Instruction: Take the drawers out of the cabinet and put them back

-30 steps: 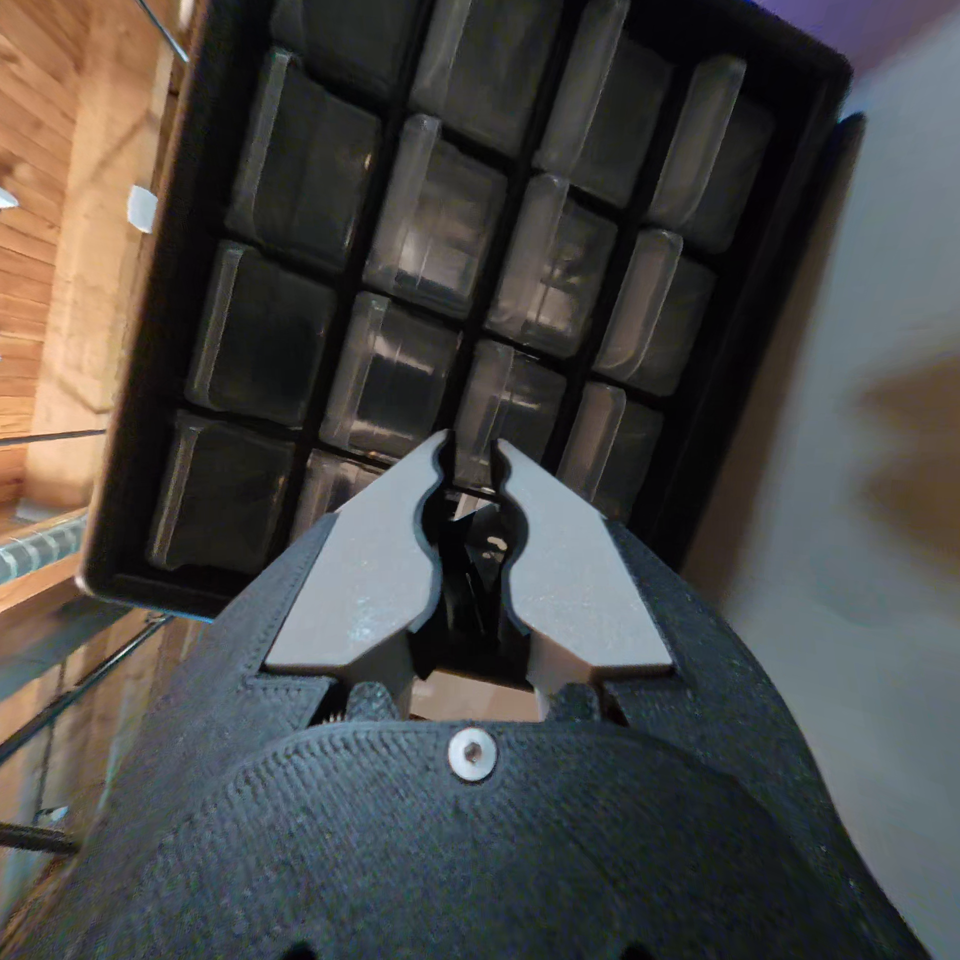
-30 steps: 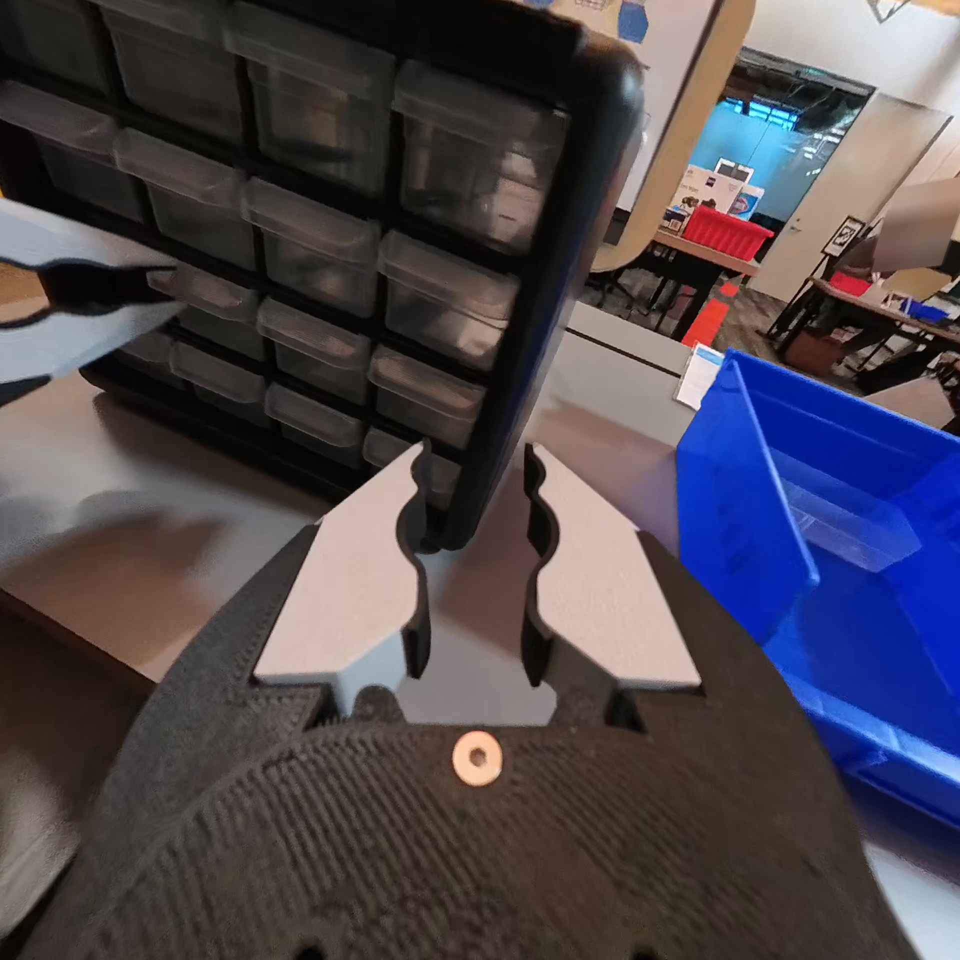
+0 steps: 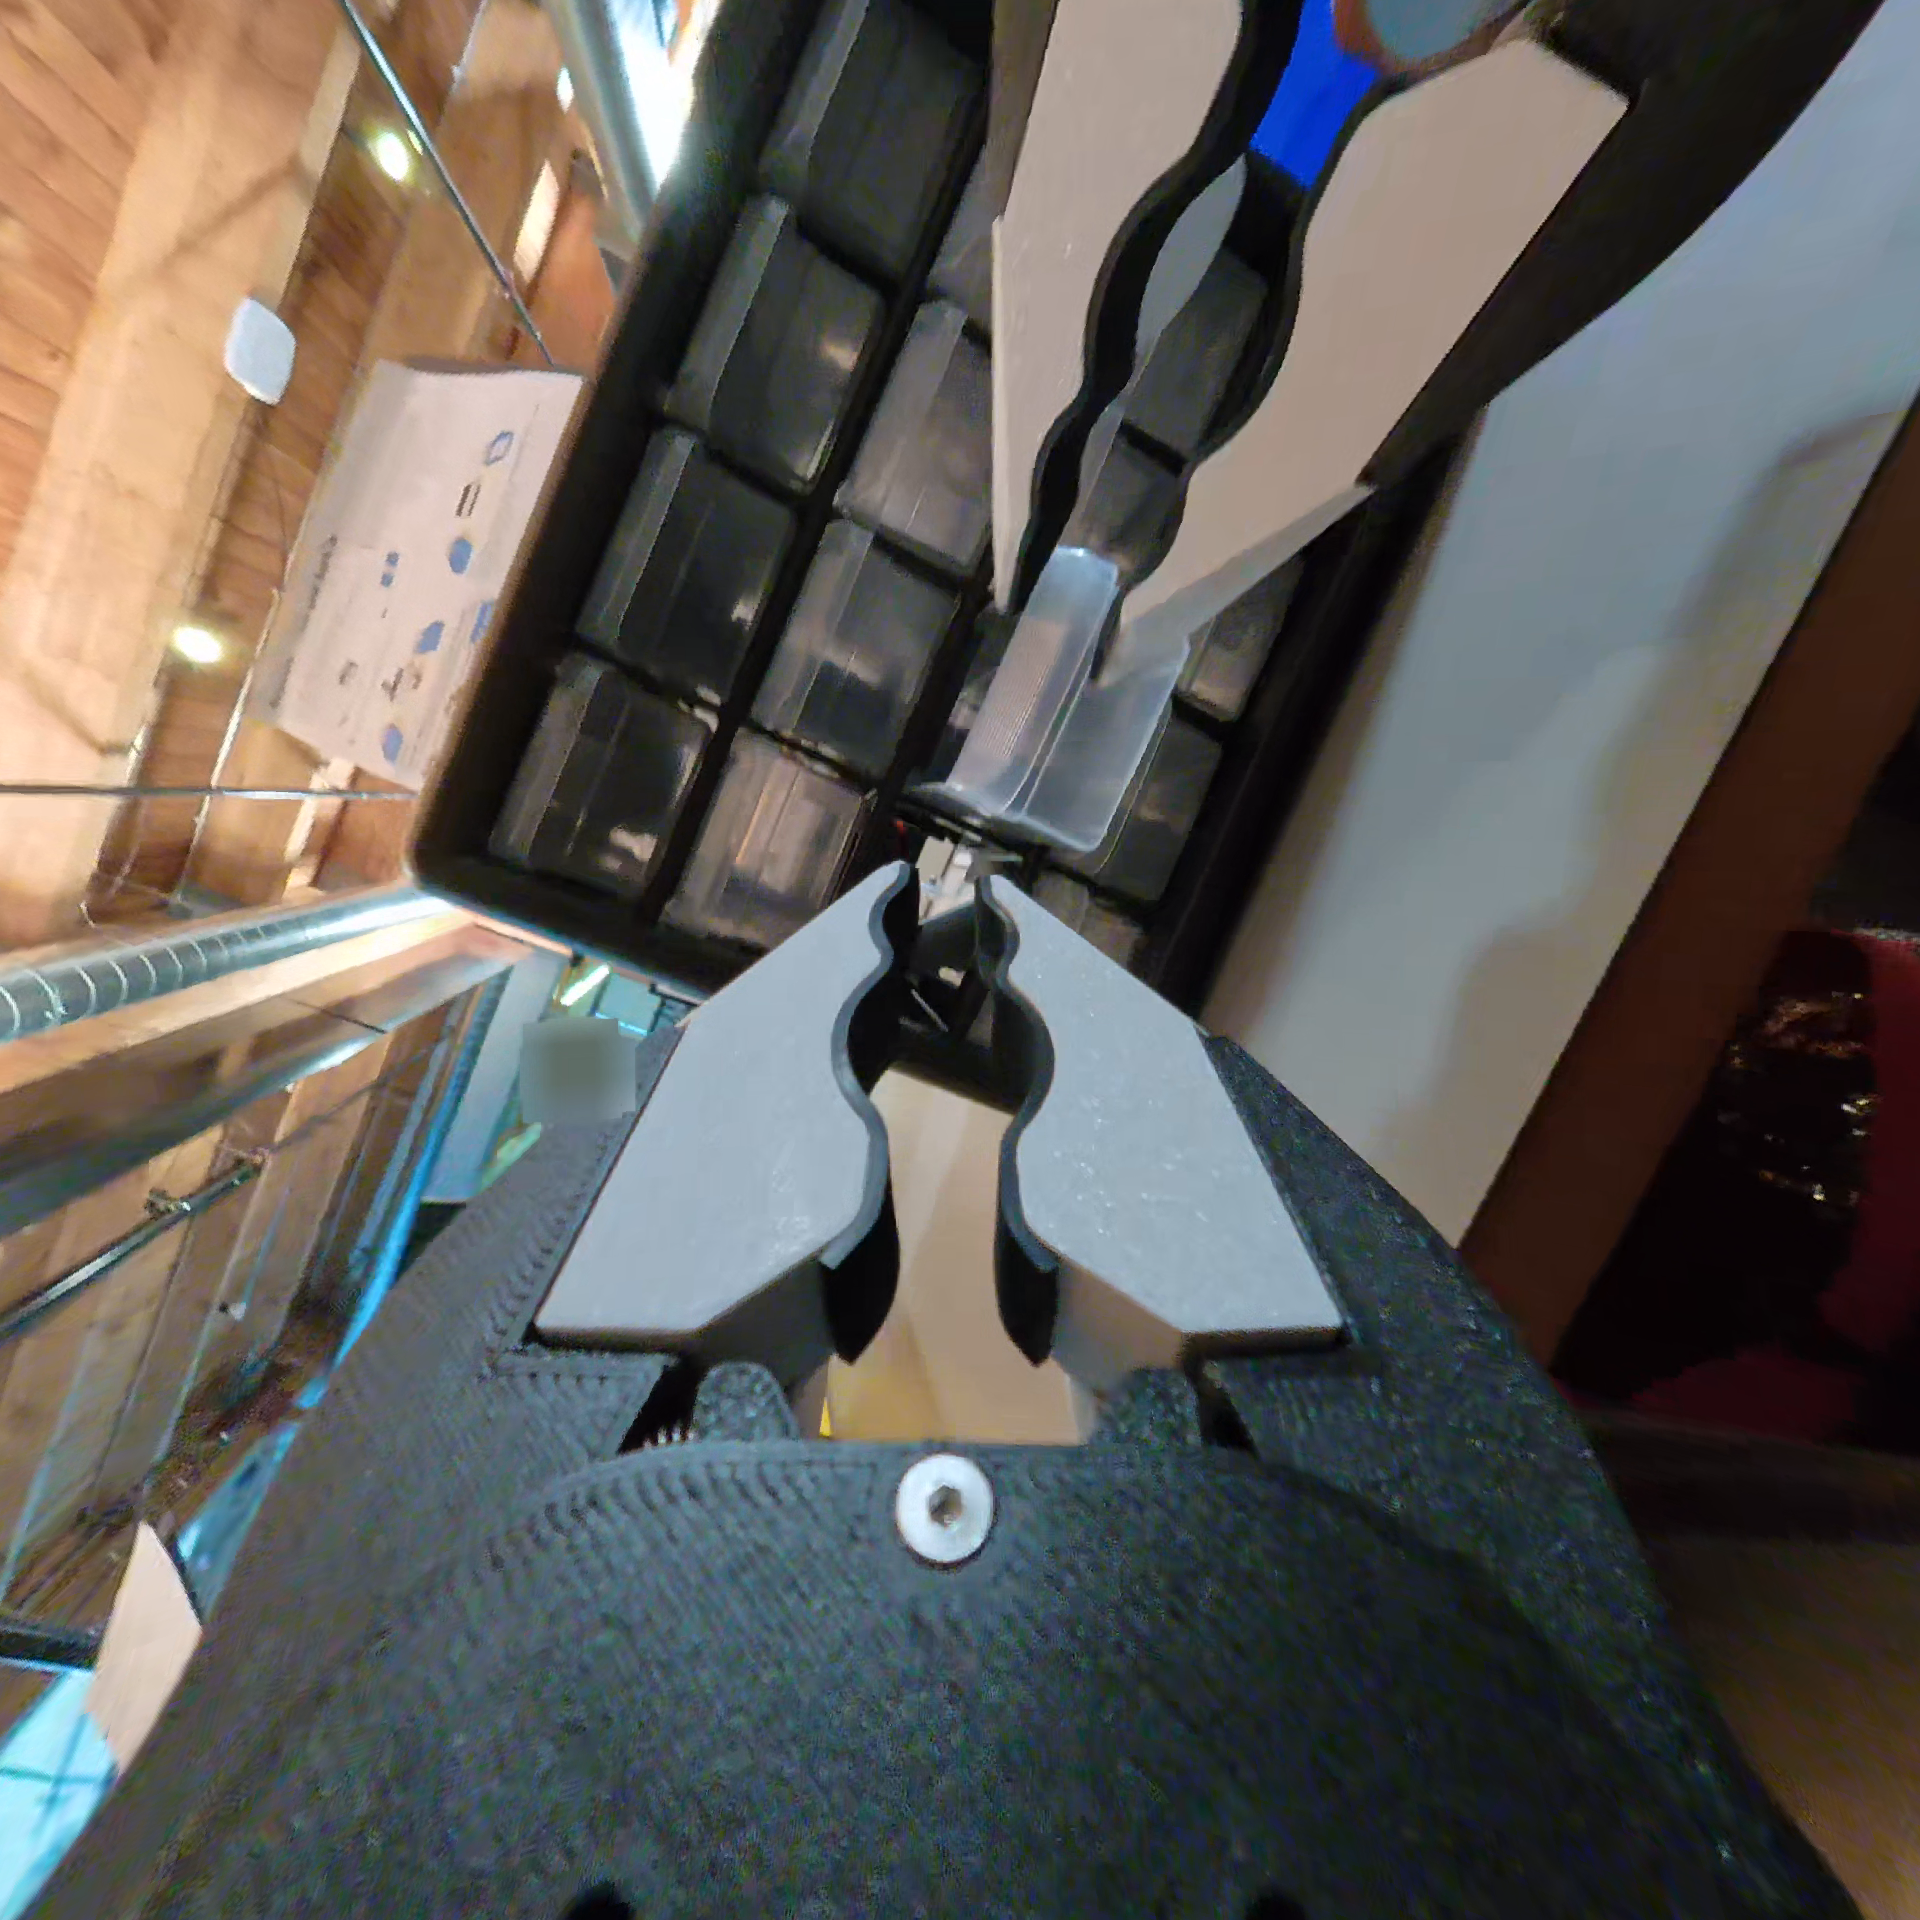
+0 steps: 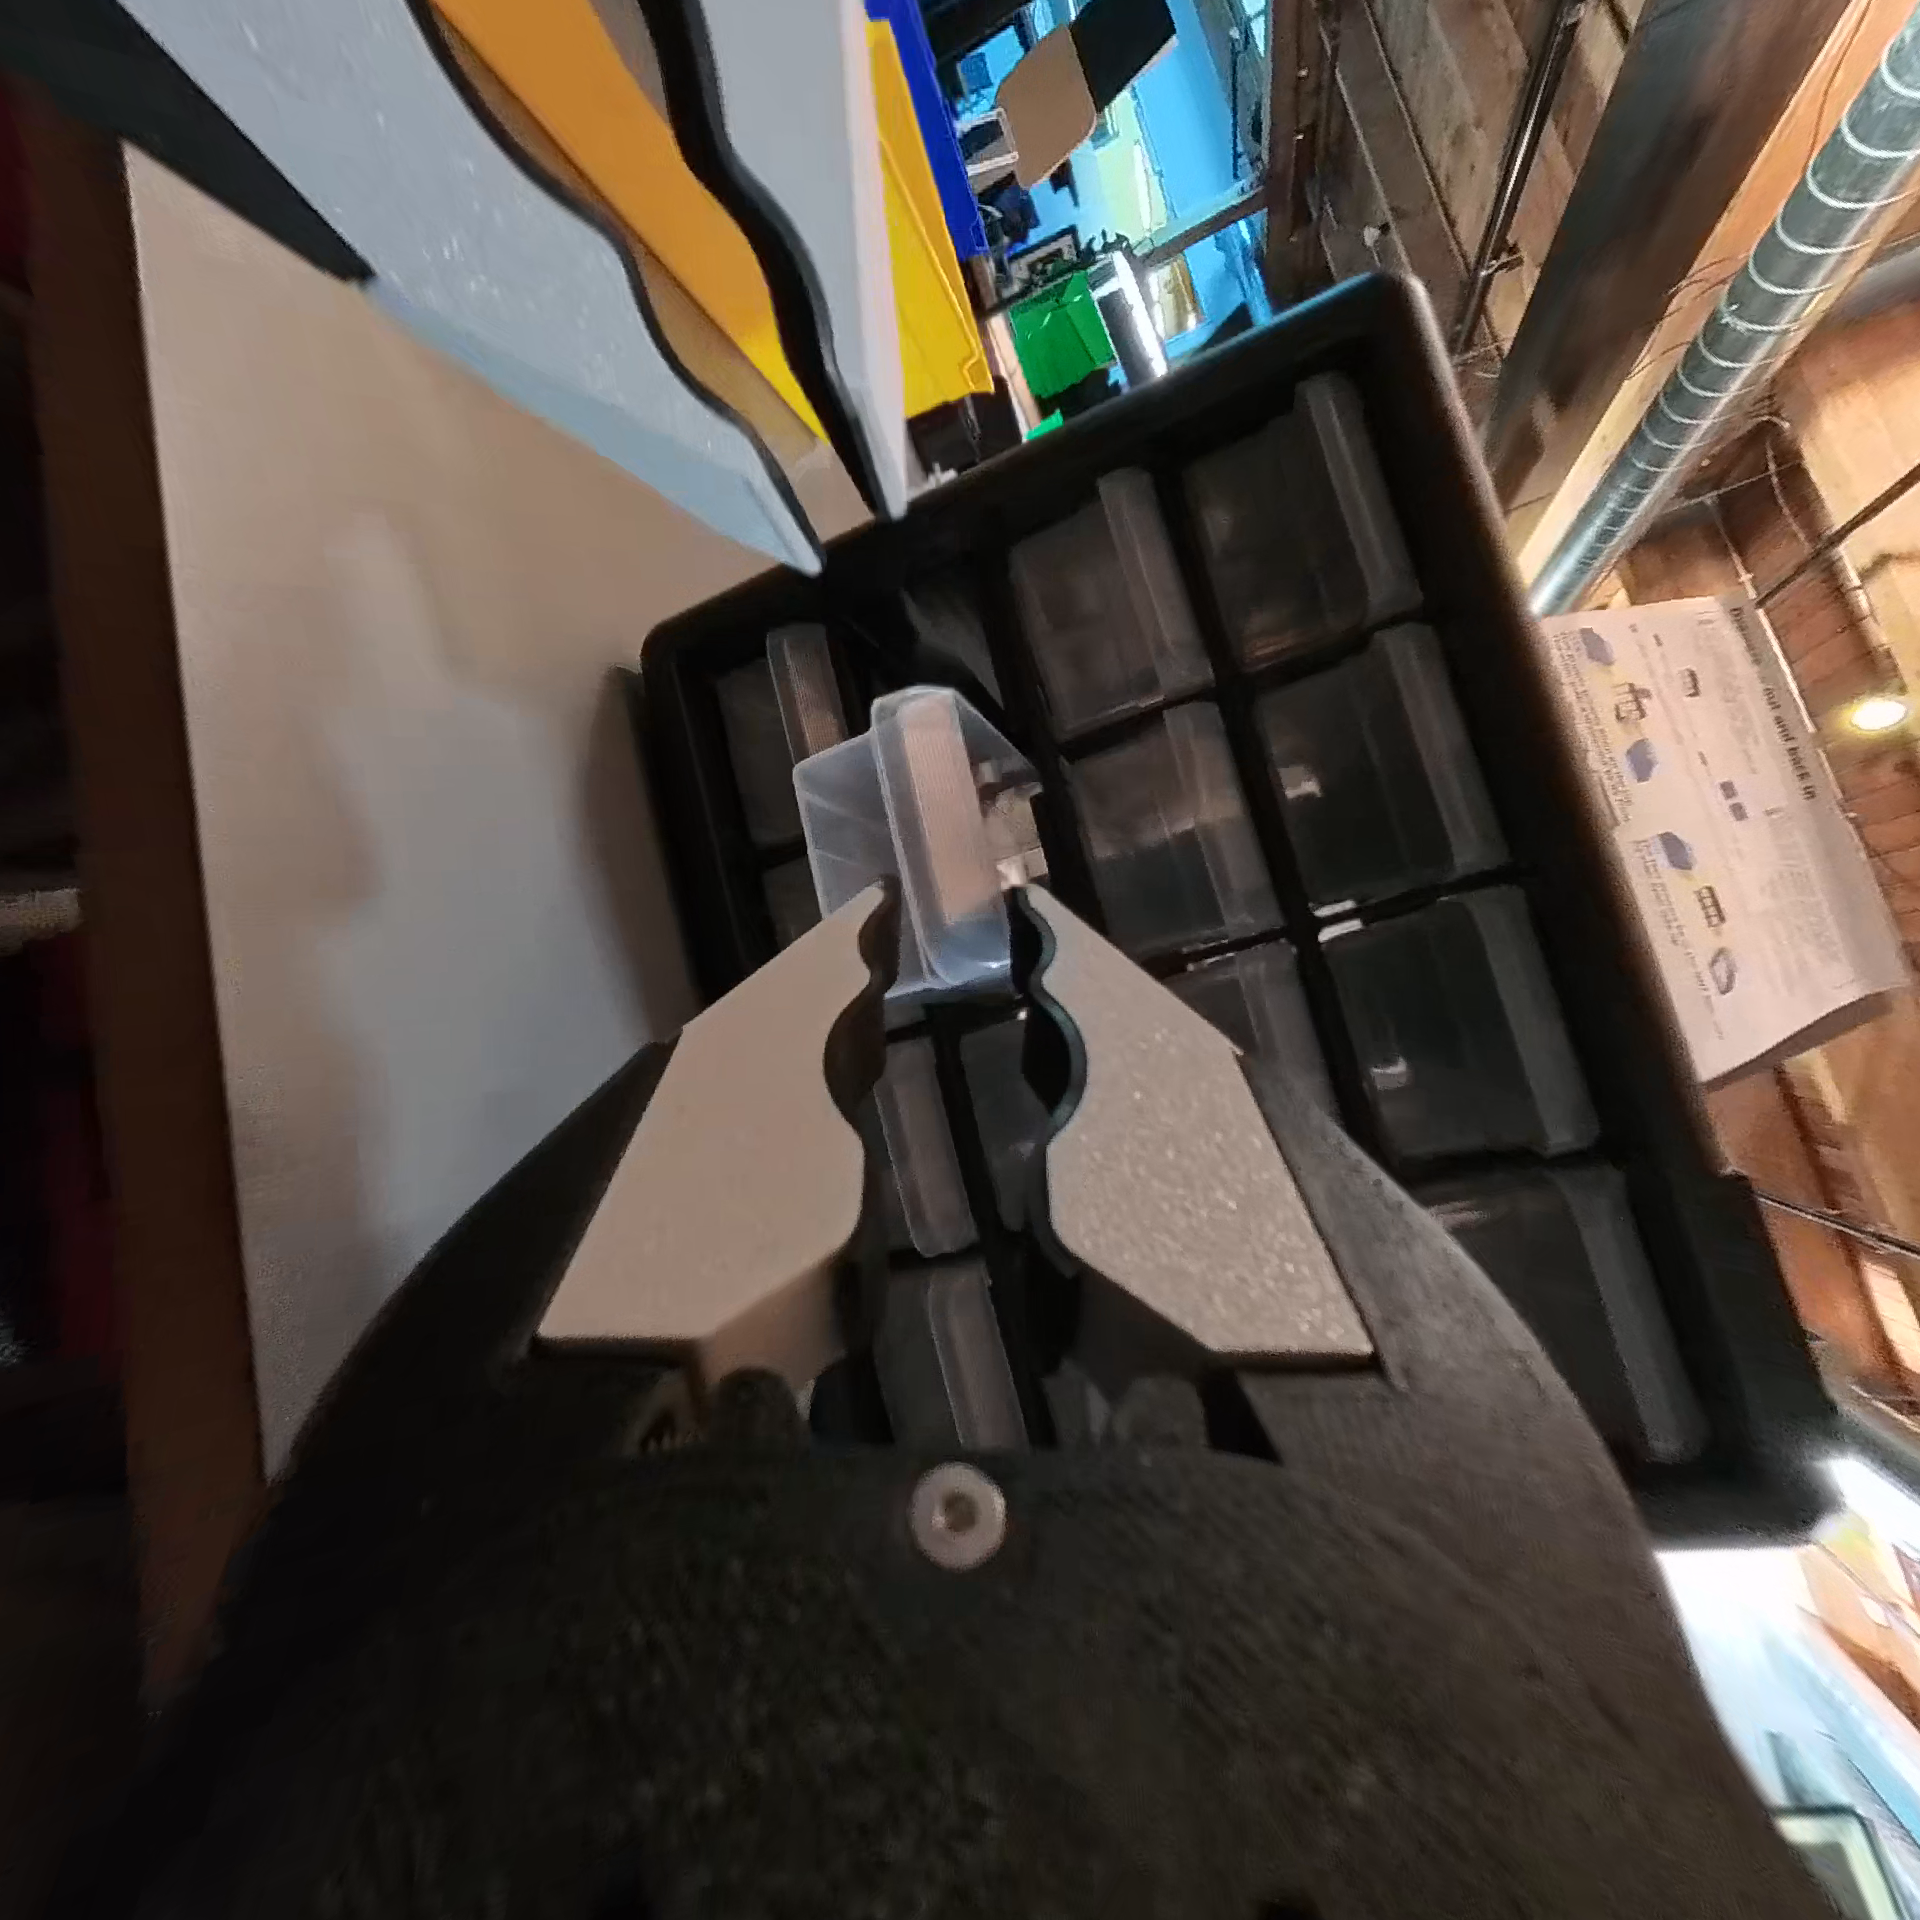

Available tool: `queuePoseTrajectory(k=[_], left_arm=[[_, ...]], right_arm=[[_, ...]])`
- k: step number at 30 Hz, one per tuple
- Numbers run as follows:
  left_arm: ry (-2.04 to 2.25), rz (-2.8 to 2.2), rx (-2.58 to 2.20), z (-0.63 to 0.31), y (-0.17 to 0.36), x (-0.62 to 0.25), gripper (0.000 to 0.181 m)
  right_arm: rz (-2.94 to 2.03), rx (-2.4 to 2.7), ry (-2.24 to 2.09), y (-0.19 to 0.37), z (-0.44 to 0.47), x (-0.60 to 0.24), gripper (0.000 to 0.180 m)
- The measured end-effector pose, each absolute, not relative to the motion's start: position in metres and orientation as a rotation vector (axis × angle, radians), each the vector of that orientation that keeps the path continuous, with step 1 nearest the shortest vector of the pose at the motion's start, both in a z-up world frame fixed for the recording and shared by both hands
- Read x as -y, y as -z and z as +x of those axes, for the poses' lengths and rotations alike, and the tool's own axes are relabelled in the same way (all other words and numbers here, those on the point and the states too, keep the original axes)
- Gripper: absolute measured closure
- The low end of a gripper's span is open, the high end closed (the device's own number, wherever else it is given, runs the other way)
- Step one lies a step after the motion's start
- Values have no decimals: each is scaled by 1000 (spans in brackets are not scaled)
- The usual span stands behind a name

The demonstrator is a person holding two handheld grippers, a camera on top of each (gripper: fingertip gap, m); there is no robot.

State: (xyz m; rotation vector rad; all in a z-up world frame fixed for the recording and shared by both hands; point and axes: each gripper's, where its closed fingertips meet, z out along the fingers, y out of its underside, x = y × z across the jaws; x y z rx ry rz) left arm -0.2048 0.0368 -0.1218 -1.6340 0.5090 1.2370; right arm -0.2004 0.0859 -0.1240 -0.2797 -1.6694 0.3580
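Right gripper (image 4: 951, 914) is grasping a clear drawer (image 4: 914, 831) by its handle, sliding it from the cabinet (image 4: 1455, 727), while left gripper (image 3: 945, 883), nearly clenched and empty, is hovering near.

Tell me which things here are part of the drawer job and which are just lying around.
Part of the job:
black cabinet
clear drawer pulled partway out, held by the right gripper
left gripper, close to the cabinet

Just lying around:
yellow bin
green bin
printed sheet
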Motion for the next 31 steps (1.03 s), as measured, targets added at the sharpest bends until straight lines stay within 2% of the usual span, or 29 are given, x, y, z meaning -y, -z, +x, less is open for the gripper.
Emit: queuePoseTrajectory(k=[11, 16, 26, 29, 31], left_arm=[[-1078, -1749, -299, -235, 131, -24, 177], [-1073, -1770, -302, -236, 136, -25, 177], [-1045, -1771, -289, -236, 136, -25, 180], [-1044, -1775, -299, -235, 138, -25, 180], [-1039, -1776, -305, -234, 139, -26, 180]], right_arm=[[-149, 1689, -326, 120, -194, -78, 162], [-54, 1567, -278, 114, -194, -69, 157], [-164, 1633, -488, 124, -198, -69, 152], [-158, 1607, -524, 116, -197, -74, 163], [-147, 1607, -518, 117, -196, -74, 163]])
